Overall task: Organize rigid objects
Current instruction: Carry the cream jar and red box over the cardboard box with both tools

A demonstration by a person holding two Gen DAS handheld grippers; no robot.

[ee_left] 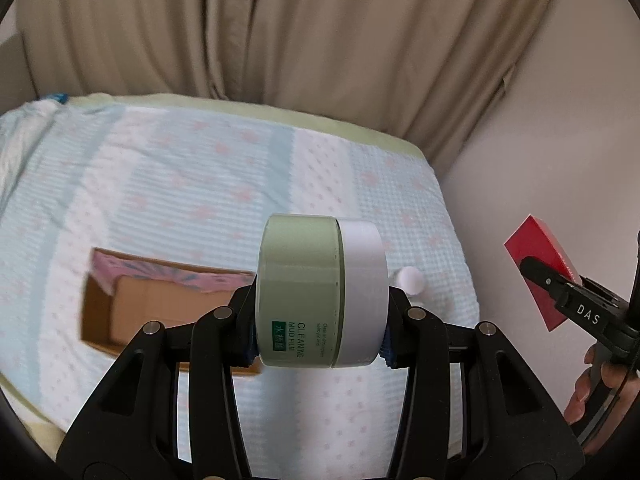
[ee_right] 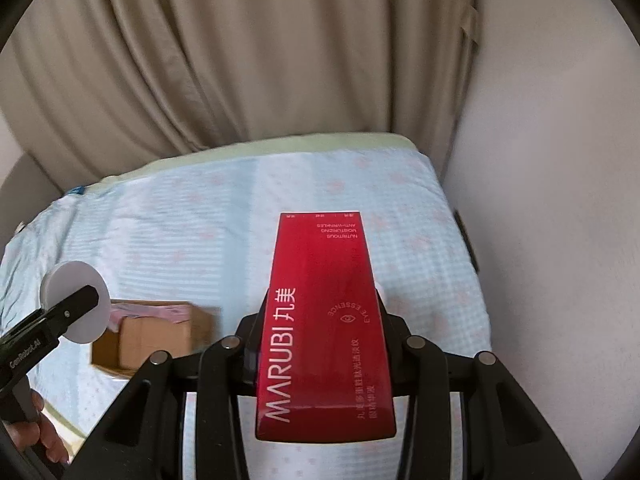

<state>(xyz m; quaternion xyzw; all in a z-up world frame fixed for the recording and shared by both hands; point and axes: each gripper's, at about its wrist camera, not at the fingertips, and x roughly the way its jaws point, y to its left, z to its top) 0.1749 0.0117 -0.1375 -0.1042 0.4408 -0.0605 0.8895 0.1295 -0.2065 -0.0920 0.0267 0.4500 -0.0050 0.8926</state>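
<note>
The left claw [ee_left: 322, 316] is clamping a green jar [ee_left: 320, 292] sideways, lid to the right, its pads mostly hidden behind it; the right claw [ee_right: 320, 344] is gripping a red box [ee_right: 324, 328] lengthwise. Both are hanging tilted down over the bed [ee_left: 180, 184]. Beyond, a blurred cardboard box [ee_left: 136, 304] is lying open, and something small and white [ee_left: 410, 280], possibly a bottle, is peeking out beside the jar.

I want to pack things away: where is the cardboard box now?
The cardboard box lies open on the bed, at lower left in both wrist views, beyond the left gripper.
</note>
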